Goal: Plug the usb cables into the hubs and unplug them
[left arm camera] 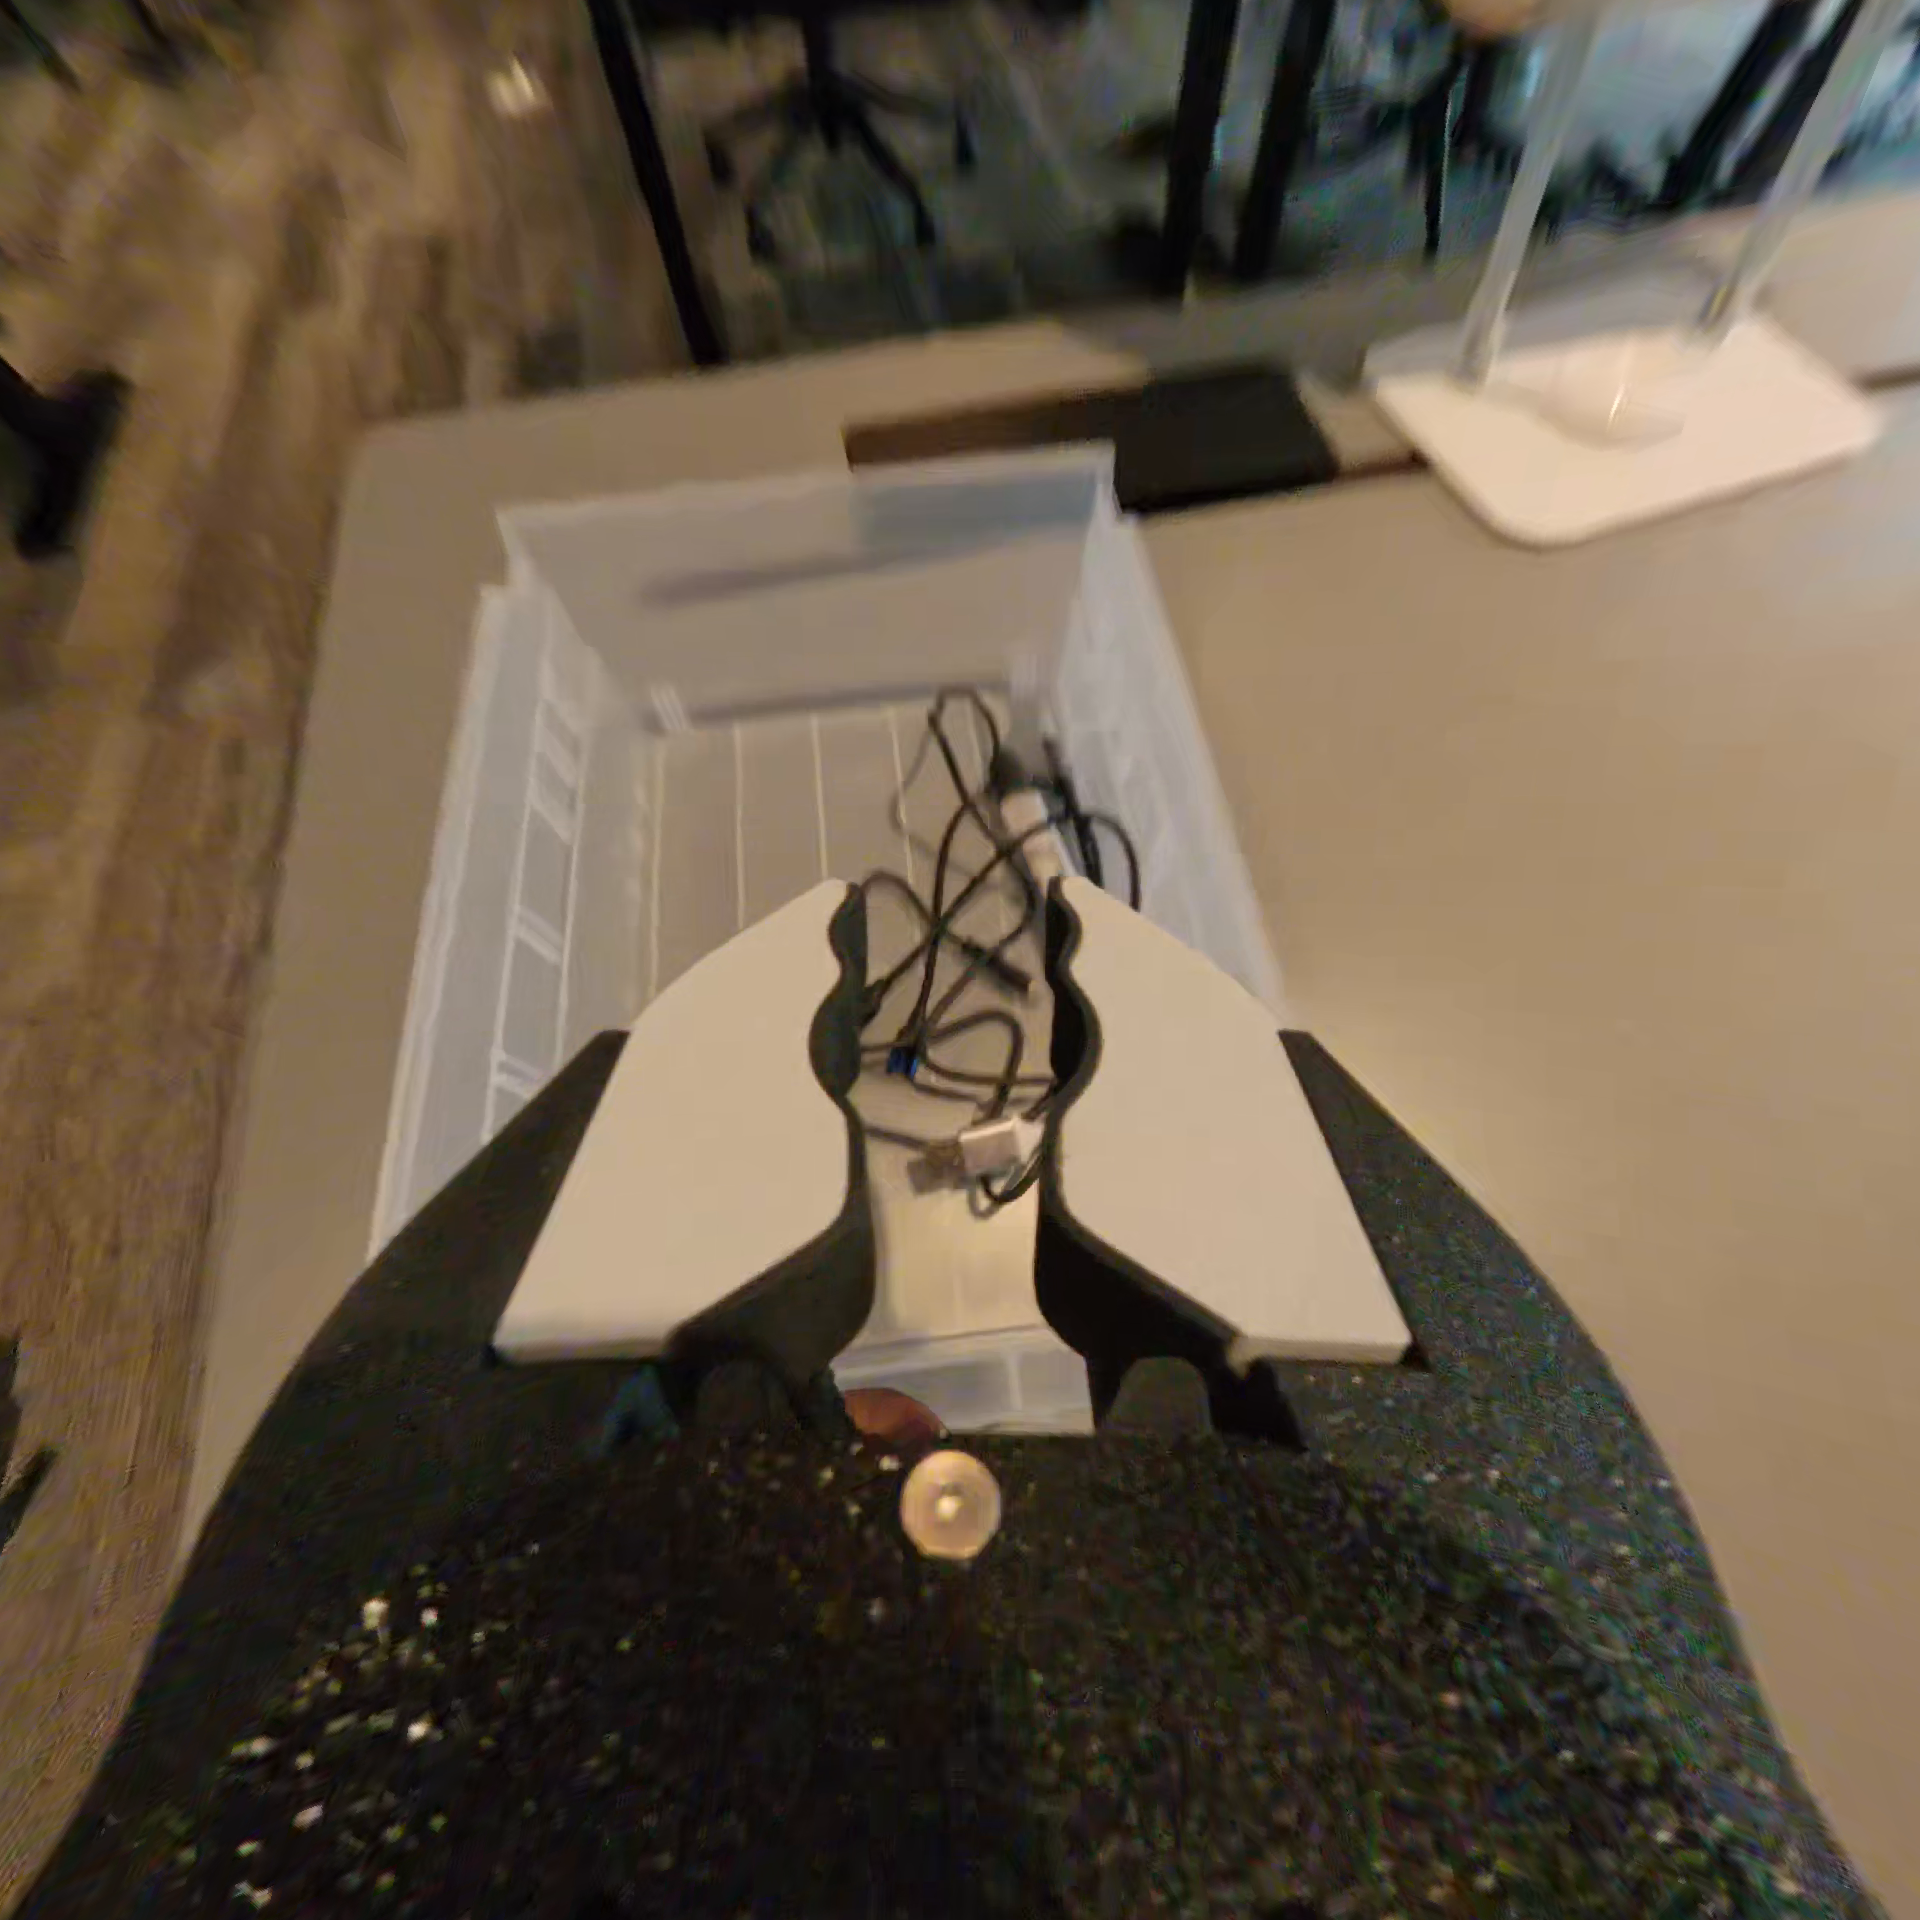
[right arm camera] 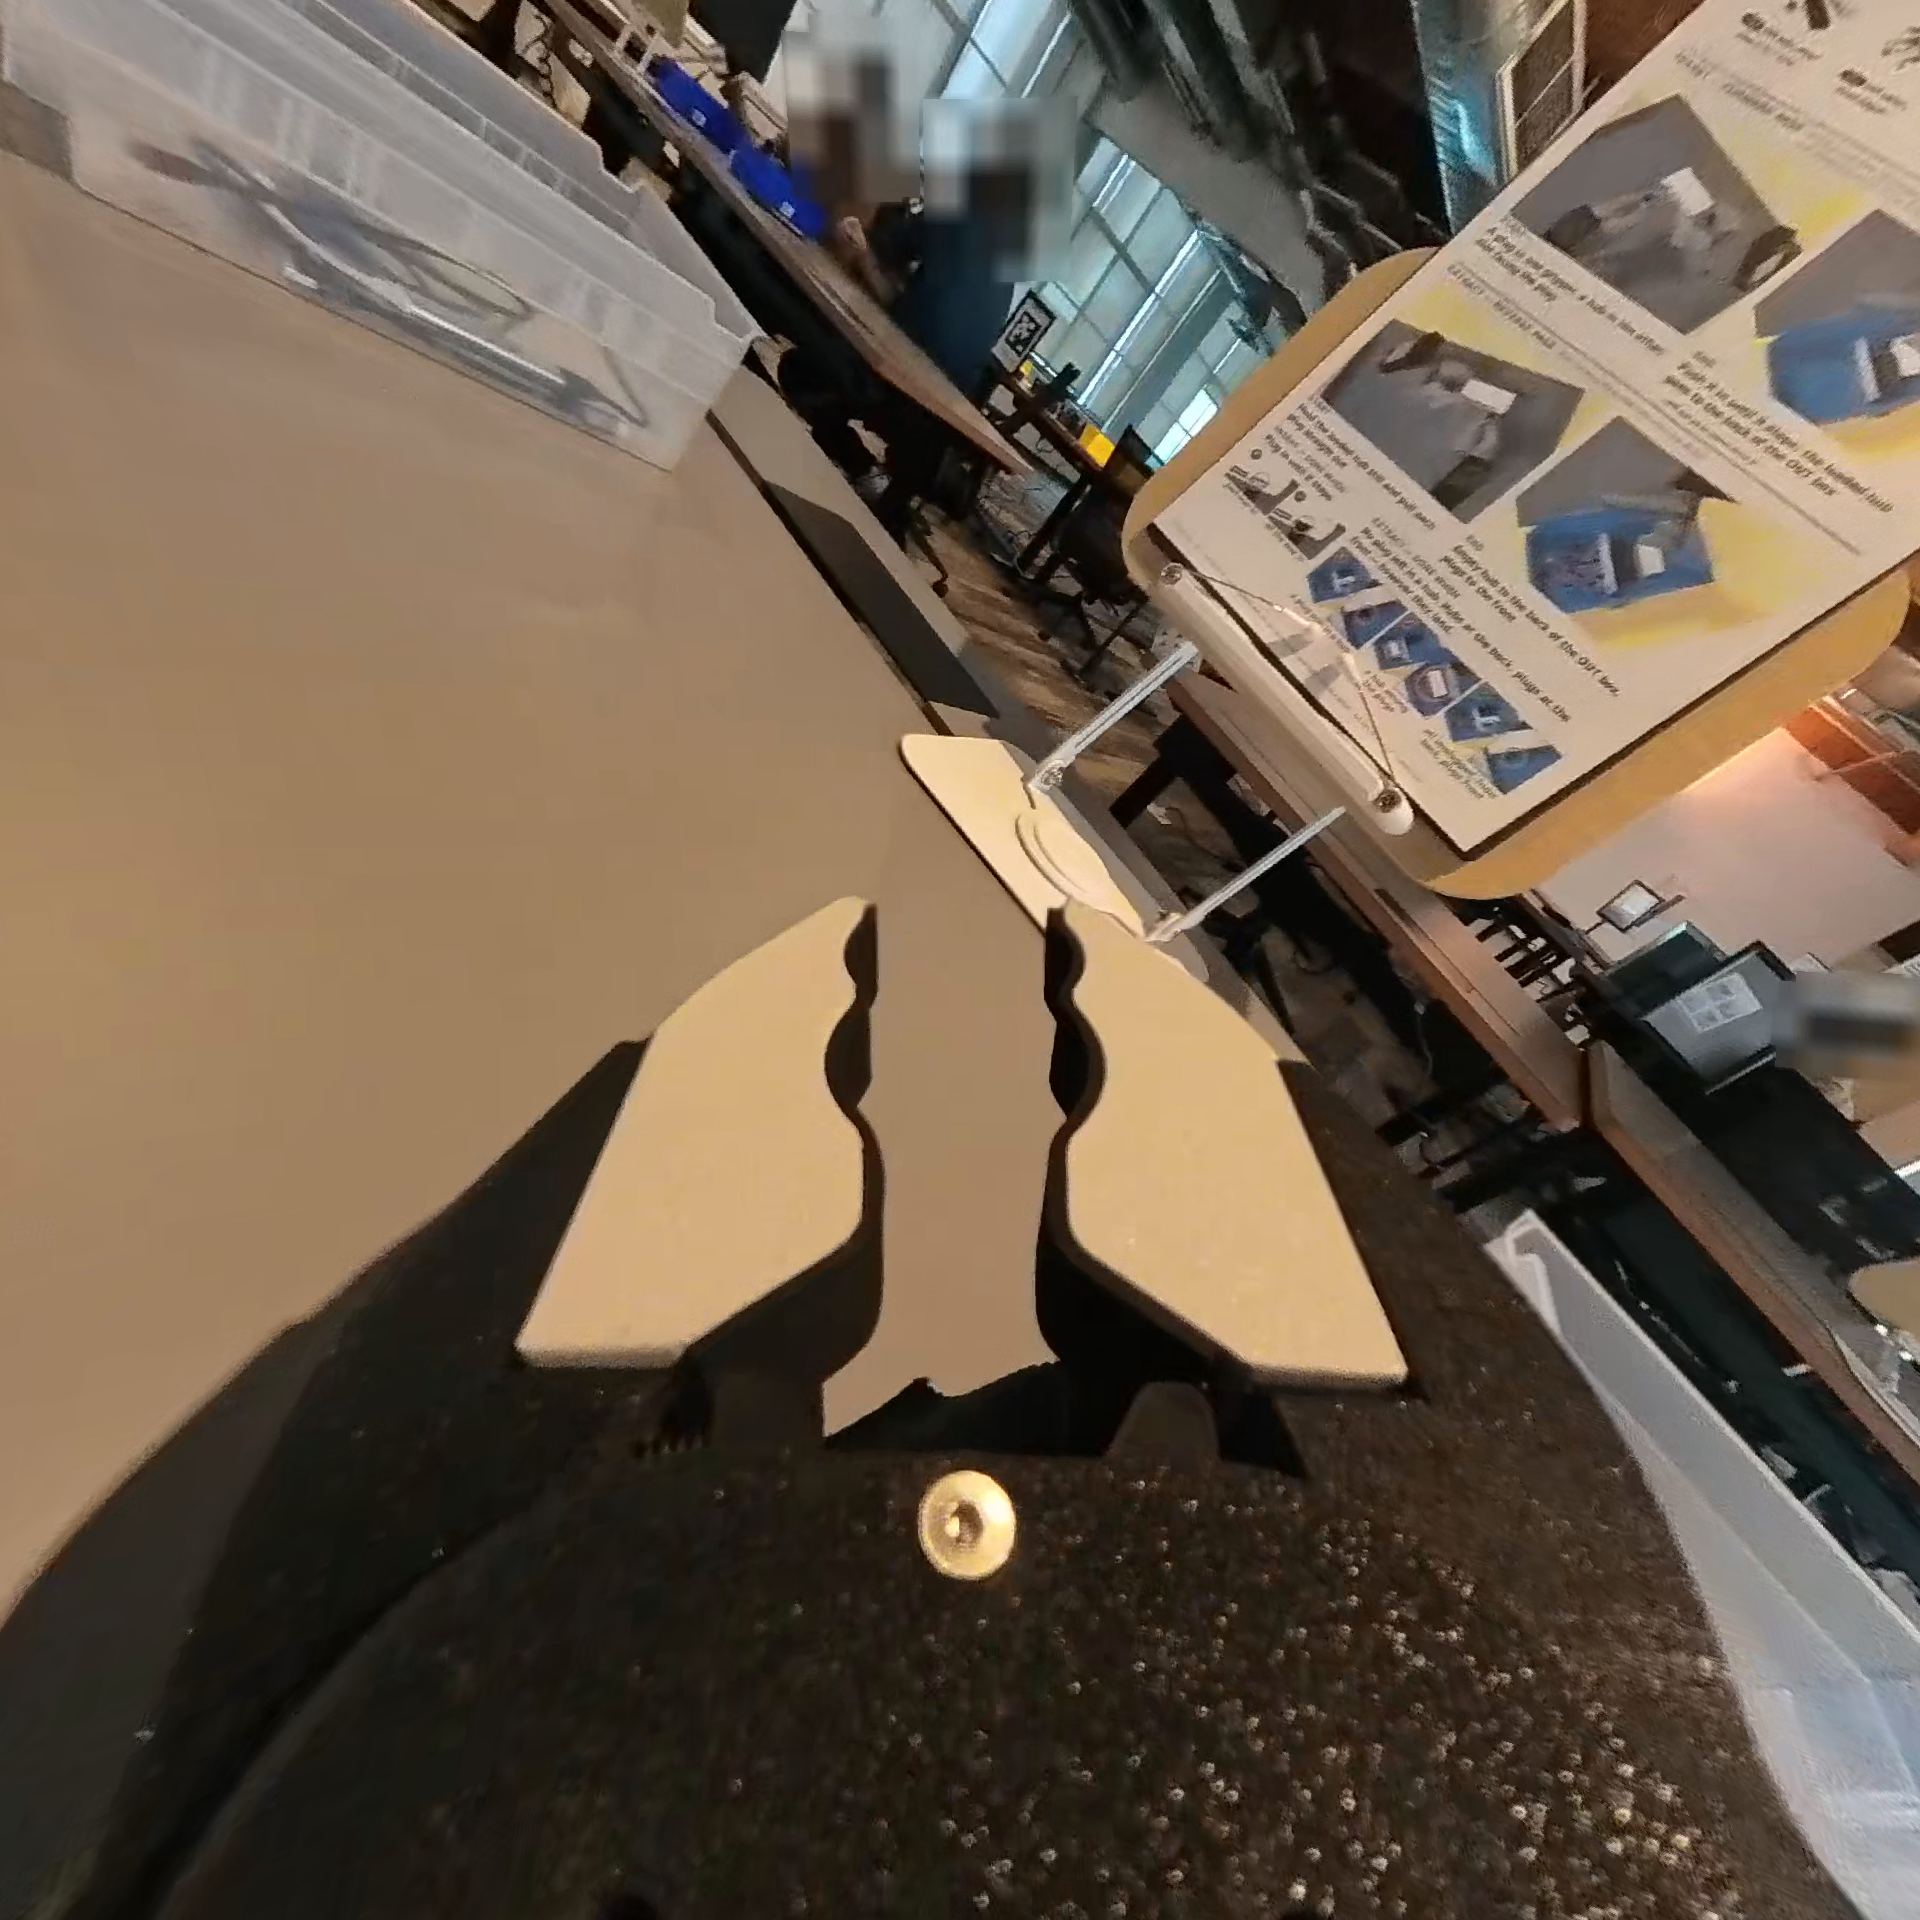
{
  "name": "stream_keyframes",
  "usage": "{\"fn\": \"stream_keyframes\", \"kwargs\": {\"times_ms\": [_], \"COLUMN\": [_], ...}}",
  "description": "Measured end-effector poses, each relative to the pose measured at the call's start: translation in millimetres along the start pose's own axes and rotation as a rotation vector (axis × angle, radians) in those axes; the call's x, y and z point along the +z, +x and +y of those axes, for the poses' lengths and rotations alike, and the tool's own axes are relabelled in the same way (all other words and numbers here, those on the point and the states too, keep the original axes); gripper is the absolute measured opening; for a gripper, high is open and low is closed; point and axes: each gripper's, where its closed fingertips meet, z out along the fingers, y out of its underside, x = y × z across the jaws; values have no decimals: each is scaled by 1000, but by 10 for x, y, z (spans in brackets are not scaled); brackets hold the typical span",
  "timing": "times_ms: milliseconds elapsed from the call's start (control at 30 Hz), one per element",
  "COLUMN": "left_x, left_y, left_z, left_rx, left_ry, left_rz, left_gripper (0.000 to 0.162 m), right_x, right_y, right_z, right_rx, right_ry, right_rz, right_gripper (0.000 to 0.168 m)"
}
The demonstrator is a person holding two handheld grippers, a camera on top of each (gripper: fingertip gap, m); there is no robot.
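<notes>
In the left wrist view a clear plastic bin [left arm camera: 540, 831] sits on the beige table. Inside it lies a tangle of black USB cables [left arm camera: 961, 935] with a white plug [left arm camera: 987, 1146] near the front and a pale stick-shaped piece [left arm camera: 1029, 826] farther back. My left gripper [left arm camera: 954, 896] hovers above the bin, open and empty, its fingers framing the cables. My right gripper [right arm camera: 961, 914] is open and empty, tilted over bare table. The clear bin [right arm camera: 436, 249] shows at the far left in the right wrist view.
A white stand base [left arm camera: 1621, 436] with clear rods stands at the back right of the table, holding an instruction board [right arm camera: 1558, 468]. A black pad [left arm camera: 1216, 436] lies behind the bin. The table edge runs along the left; other desks and a seated person are beyond. The left gripper's tips are roughly 55 cm from the right gripper's.
</notes>
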Motion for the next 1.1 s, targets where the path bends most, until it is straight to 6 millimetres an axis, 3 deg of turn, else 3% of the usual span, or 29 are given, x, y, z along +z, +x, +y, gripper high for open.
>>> {"fn": "stream_keyframes", "kwargs": {"times_ms": [133,200,267,367,467,600,800,900,1033,1067,1100], "left_x": [590,760,871,964,991,950,718,631,842,896,935], "left_y": [-271,-351,-368,-424,-418,-366,-362,-390,-460,-548,-604], "left_z": [598,844,959,1030,1088,1003,515,367,758,813,838], "left_rx": [-16,-74,-133,-167,-185,-154,-74,-17,-63,-73,-88], "left_ry": [-378,-497,-531,-526,-524,-477,-275,-254,-471,-483,-483], "left_rz": [-13,-5,19,7,34,67,22,-30,-42,-86,-111], "left_gripper": [32,31,31,26,0,0,0,0,1,18,21], "right_x": [13,4,-6,-4,16,35,40,46,47,45,43], "right_y": [-12,2,21,27,-11,-61,-61,-64,-79,-83,-87], "right_z": [78,130,166,182,196,200,200,211,209,208,210], "right_rx": [8,9,10,17,1,-34,-41,-44,-61,-68,-74], "right_ry": [-20,-33,-42,-43,-55,-71,-74,-78,-84,-86,-87], "right_rz": [-5,-4,-1,-5,-17,-22,-13,-13,-15,-15,-14], "right_gripper": [30,30,30,30,30,30,30,30,30,30,30]}}
